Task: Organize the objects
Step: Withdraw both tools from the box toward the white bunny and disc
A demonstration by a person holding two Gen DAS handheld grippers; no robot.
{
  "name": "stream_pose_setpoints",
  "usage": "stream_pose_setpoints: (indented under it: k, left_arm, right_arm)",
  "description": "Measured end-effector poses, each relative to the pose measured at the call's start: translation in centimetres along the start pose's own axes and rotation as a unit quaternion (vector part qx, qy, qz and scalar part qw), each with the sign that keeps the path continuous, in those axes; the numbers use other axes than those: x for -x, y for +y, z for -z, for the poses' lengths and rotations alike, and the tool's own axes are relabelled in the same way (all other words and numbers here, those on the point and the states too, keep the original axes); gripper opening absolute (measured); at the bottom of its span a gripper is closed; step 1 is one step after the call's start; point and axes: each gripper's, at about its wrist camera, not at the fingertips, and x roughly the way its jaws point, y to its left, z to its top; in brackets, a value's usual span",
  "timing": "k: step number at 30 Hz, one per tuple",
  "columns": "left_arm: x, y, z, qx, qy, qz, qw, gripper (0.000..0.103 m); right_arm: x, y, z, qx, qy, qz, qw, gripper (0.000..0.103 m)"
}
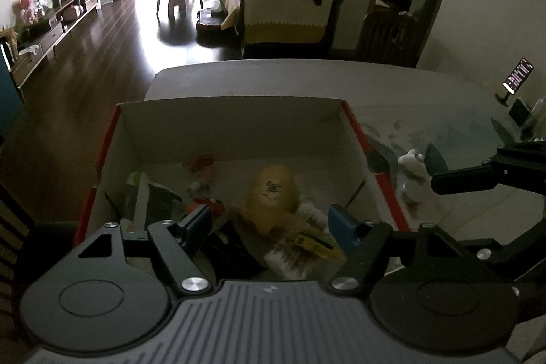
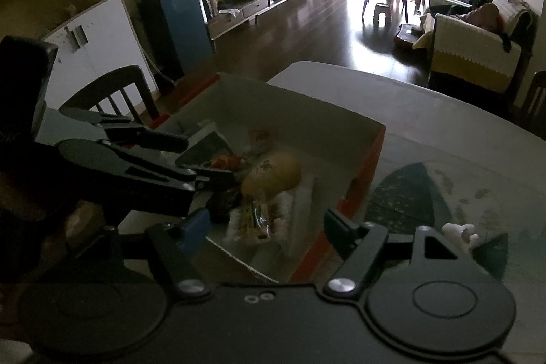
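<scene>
Right wrist view: the white figurine [image 2: 459, 232] lies on the table [image 2: 443, 132], outside the box [image 2: 370, 156], just right of the right gripper [image 2: 262, 227], which is spread and empty. The left gripper [image 1: 269, 220], also spread, hangs over the box; the right is nearer.

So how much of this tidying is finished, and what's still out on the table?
Mostly done, it seems: the red-edged box already holds a yellow rounded item, snack packets and other bits. Both the left gripper and right gripper are open and empty. A small white figurine still sits on the table beside the box.
</scene>
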Motion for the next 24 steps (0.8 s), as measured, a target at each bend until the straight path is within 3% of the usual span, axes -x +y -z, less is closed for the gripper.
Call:
stream_pose_setpoints:
  k: [7, 16, 24]
  left_arm:
    - [0.4, -2.3, 0.5, 0.009, -0.008, -0.003, 0.9999, 0.081]
    - [-0.2, -6.3, 1.1, 0.01, -0.01, 0.009, 0.9999, 0.082]
    - [-2.1, -10.6, 1.1, -0.001, -0.002, 0.029, 0.9996, 0.084]
  right_arm:
    - [2.1, -1.2, 1.2, 0.005, -0.019, 0.0, 1.0, 0.086]
    - [4.6, -5.1, 3.9, 0.012, -0.016, 0.008, 1.0, 0.087]
    - [6.0, -10.8, 5.9, -0.019, -0.008, 0.034, 0.999, 0.087]
